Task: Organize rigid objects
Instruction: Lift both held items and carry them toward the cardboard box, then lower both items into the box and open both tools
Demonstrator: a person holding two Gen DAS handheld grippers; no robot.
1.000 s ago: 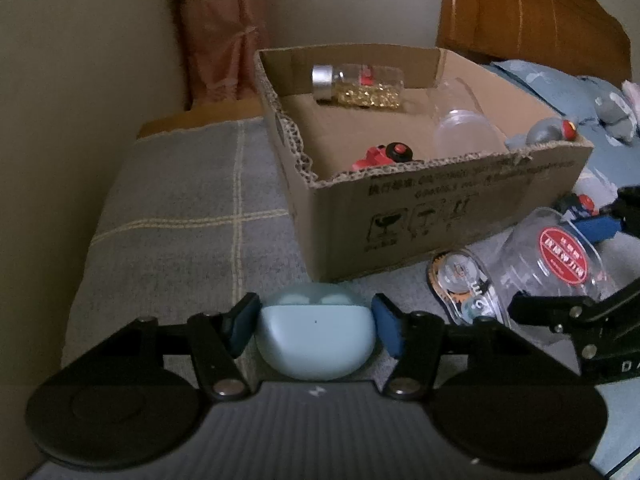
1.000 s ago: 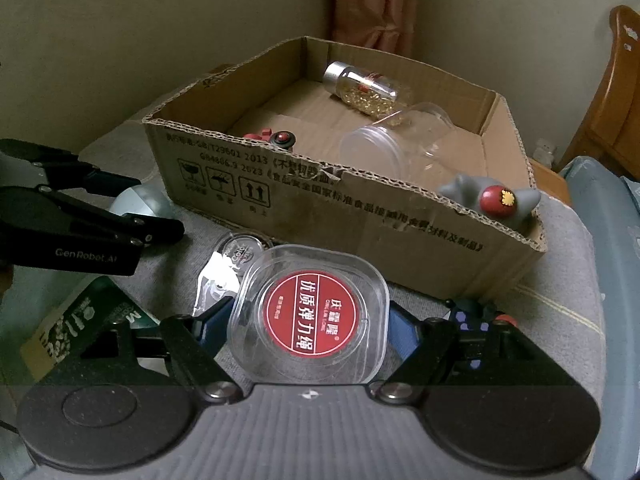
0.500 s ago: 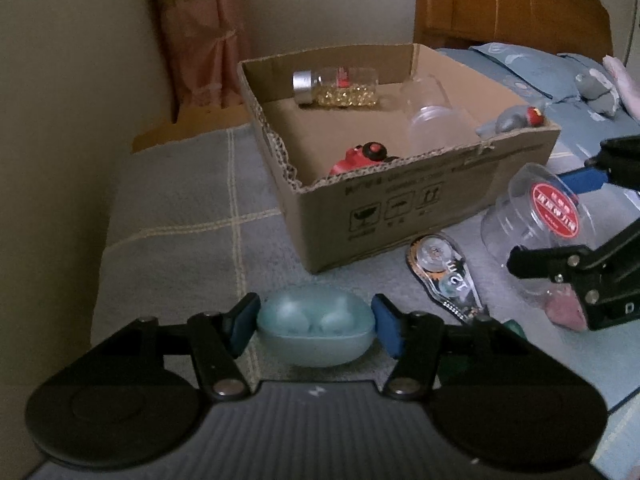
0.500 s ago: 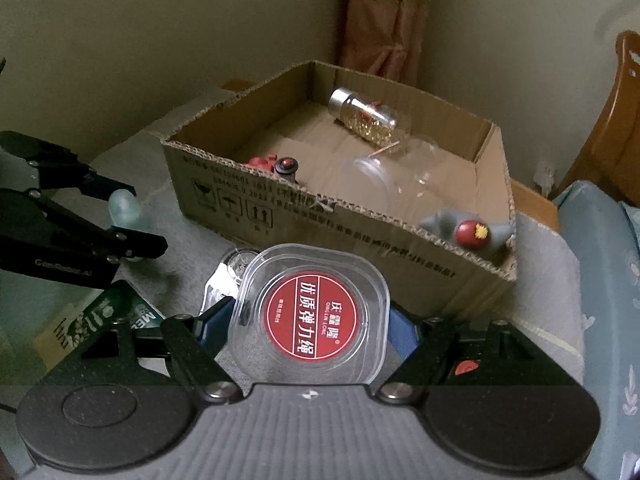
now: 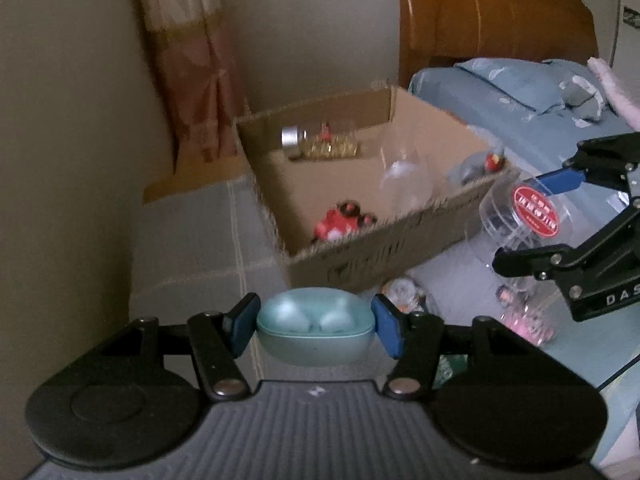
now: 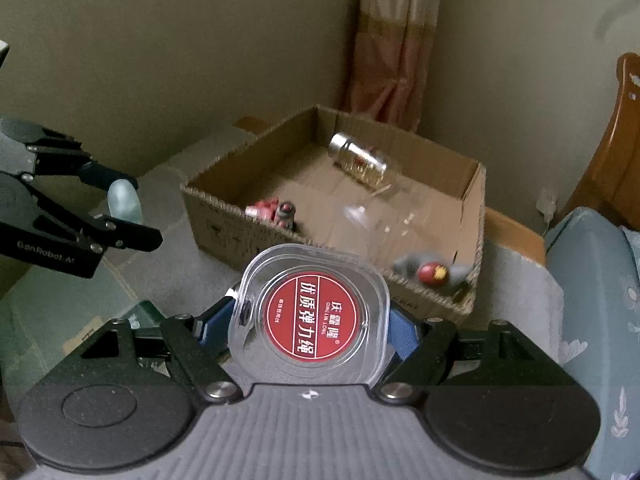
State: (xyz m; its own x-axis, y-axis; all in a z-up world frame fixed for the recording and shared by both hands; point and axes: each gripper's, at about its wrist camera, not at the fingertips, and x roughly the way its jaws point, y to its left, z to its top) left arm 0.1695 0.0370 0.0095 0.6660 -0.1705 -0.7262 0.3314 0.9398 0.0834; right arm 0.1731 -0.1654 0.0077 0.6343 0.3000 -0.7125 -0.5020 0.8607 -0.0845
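Observation:
My left gripper is shut on a pale blue earbud case and holds it above the grey blanket, short of the cardboard box. My right gripper is shut on a clear plastic box with a red round label, held up in front of the cardboard box. The cardboard box holds a glass bottle of gold beads, a red toy, a clear cup and a grey figure. Each gripper shows in the other's view: the right one, the left one.
A tape dispenser and small pink items lie on the blanket in front of the cardboard box. A green packet lies at the lower left. A wooden headboard and a blue pillow are at the right, a curtain behind.
Both grippers have lifted their objects off the blanket and risen; the cardboard box now sits lower and farther in both views. Both grips stay shut.

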